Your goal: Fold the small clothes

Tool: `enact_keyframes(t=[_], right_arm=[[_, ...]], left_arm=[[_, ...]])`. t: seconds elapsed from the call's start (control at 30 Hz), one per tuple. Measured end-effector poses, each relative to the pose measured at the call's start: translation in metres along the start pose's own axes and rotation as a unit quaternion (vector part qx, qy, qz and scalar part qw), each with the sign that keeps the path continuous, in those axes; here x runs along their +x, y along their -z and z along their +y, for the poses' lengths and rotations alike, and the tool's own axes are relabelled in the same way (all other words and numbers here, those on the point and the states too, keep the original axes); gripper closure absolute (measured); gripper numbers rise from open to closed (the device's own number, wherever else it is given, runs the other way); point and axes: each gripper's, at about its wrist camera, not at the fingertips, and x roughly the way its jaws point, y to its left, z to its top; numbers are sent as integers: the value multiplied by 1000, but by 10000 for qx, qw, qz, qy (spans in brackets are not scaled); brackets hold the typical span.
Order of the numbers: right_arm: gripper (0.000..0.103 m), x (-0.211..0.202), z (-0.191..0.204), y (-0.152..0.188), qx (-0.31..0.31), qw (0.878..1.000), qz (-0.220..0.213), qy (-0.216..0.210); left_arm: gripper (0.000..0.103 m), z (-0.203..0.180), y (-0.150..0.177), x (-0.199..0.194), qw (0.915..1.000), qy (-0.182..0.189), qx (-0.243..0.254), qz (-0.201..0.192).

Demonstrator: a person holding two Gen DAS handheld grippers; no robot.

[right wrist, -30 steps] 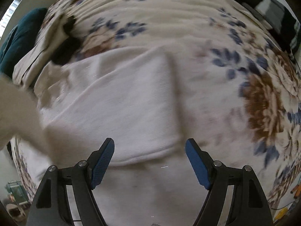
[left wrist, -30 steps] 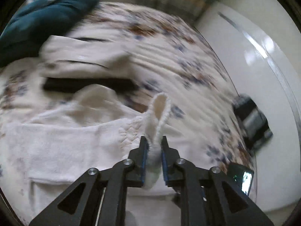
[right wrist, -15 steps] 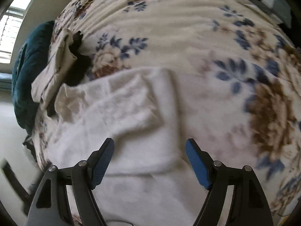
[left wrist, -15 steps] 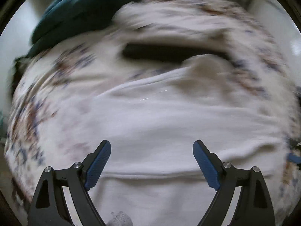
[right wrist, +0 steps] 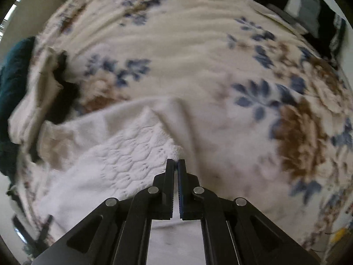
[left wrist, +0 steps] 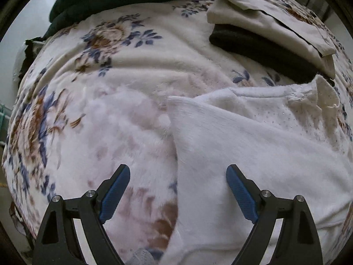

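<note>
The right hand-held gripper [right wrist: 175,162] pinched the white knit garment [right wrist: 123,161] at its corner, ready to fold; the left hand-held gripper [left wrist: 177,190] hovered wide open, empty, over the floral blanket [left wrist: 123,70].

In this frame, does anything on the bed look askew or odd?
Nothing damaged or spilled. The white garment lies unevenly, its upper corner rumpled and turned up. The right gripper pinches an edge; the left gripper is open above it.

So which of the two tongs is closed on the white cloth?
The right tongs, pinching the white knitted garment's corner; the left tongs hang open.
</note>
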Motion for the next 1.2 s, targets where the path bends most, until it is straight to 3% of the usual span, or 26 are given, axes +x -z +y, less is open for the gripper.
enact_keyframes(t=[0.1,0.17,0.23,0.3,0.53,0.67,0.8,1.0,1.13,1.2], right_arm=[[100,10,-5,2,-136,9989,253,368],[93,-2,0,5,-169,9995,129,253],[52,-19,10,11,-299,9995,-48,52],[38,-30,16,16,-453,9988,-163,-47],[37,-50,10,29,-1012,9946,44,-223],[35,-60,-22,35,-1289,9895,417,-498],[35,-67,-75,36,-1743,9780,914,-692],[35,-78,-153,5,-2229,9654,1159,-703],[35,-64,-180,-27,-2339,9624,1187,-700],[35,-53,-183,-43,-2394,9600,1191,-828]], left_arm=[[14,1,-5,7,9999,19,145,8],[14,3,-6,5,9997,49,232,-62],[14,5,-3,-3,9993,106,323,-172],[14,4,2,-11,9988,115,394,-259],[14,-17,37,-58,9979,200,471,-395],[14,-45,68,-99,9961,460,629,-414],[14,-98,129,-139,9939,615,885,-249],[14,-208,248,-151,9865,1024,1086,668],[14,-293,323,-122,9727,1537,1209,1252],[14,-327,351,-103,9694,1456,1348,1447]])
